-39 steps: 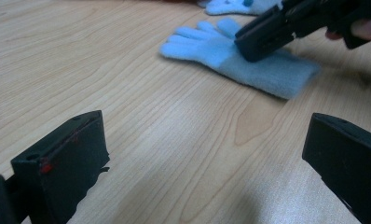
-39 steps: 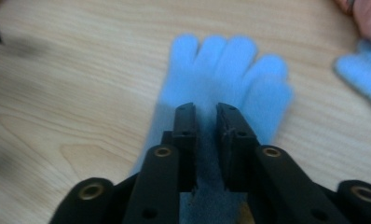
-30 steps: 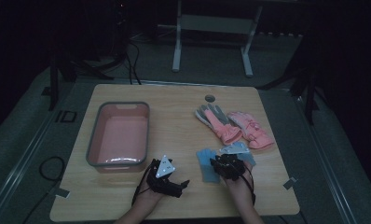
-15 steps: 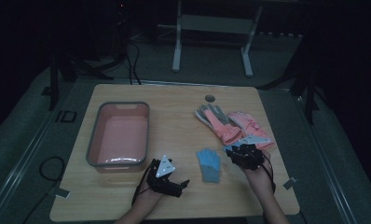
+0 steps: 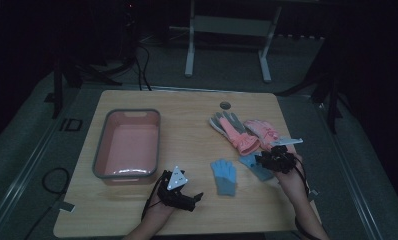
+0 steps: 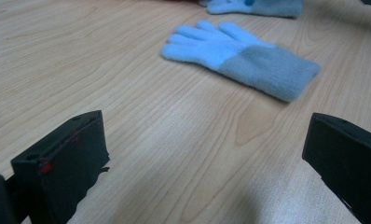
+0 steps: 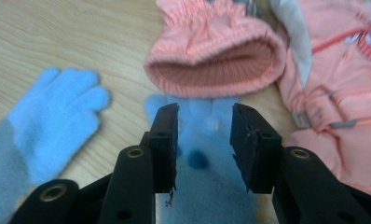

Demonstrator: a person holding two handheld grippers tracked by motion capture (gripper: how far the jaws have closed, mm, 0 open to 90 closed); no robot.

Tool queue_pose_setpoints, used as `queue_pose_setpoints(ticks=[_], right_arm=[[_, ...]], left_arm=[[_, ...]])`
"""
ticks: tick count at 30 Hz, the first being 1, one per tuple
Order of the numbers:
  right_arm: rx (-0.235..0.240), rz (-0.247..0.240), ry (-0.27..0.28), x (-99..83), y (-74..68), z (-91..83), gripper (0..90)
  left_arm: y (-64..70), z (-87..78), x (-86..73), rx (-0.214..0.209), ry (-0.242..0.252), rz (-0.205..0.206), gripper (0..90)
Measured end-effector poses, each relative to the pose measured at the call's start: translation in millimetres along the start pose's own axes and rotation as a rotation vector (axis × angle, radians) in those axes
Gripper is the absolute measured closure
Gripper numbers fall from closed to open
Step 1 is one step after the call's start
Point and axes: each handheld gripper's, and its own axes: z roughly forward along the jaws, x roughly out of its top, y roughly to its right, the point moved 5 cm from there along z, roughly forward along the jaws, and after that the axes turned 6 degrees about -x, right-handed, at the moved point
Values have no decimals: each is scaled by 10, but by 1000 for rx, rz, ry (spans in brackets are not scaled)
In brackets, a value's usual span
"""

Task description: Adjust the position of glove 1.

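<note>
A blue knit glove (image 5: 224, 176) lies flat in the middle of the wooden table (image 5: 187, 120); it also shows as a blue glove (image 6: 239, 56) and a blue glove (image 7: 48, 116). A second blue glove (image 5: 252, 164) lies to its right, just under the cuffs of two pink gloves (image 5: 247, 132). My right gripper (image 5: 276, 161) hangs over that second blue glove (image 7: 207, 154), jaws open a narrow gap with its fabric showing between them. My left gripper (image 5: 179, 192) rests near the front edge, left of the first glove. In its own view my left gripper (image 6: 204, 135) stands wide open and holds nothing.
A pink tub (image 5: 99, 150) with a grey rim stands empty at the left. A pink glove cuff (image 7: 216, 60) and a buckled pink glove (image 7: 333, 70) lie right beyond my right gripper's jaws. A small round hole (image 5: 225, 105) sits near the far edge.
My right gripper has moved right and slightly away, from the first blue glove to over the second one. The first blue glove now lies uncovered. The left gripper has stayed put.
</note>
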Motion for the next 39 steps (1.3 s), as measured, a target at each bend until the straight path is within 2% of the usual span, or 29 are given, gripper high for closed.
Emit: queue_pose_setpoints(ticks=[13,16,18,23,26,29,32,35,36,39], right_arm=[[33,-9,-57,-256,53,242,640],[37,-10,-48,-274,58,244,685],[27,-2,-50,-286,52,242,800],[-19,10,-52,-284,19,233,856],[-71,38,-47,-275,-19,168,865],[-97,104,-48,-277,-49,37,867],[-101,169,-41,-281,-88,-105,867],[-102,180,-43,-281,-100,-138,867],[-133,220,-14,-269,-162,-293,868],[-152,233,-3,-283,-219,-354,867]], left_arm=[[0,1,0,-2,-1,0,1],[-1,2,-1,-1,-2,-1,1],[-1,2,-1,-2,-2,-1,1],[-3,2,0,-1,-3,-1,1],[-5,1,0,-2,-2,-2,1],[-2,1,0,-2,-2,-1,1],[-1,2,0,-2,-3,0,1],[0,1,0,-3,-2,0,1],[-2,2,0,-2,-2,-1,1],[-4,1,0,-1,-3,1,1]])
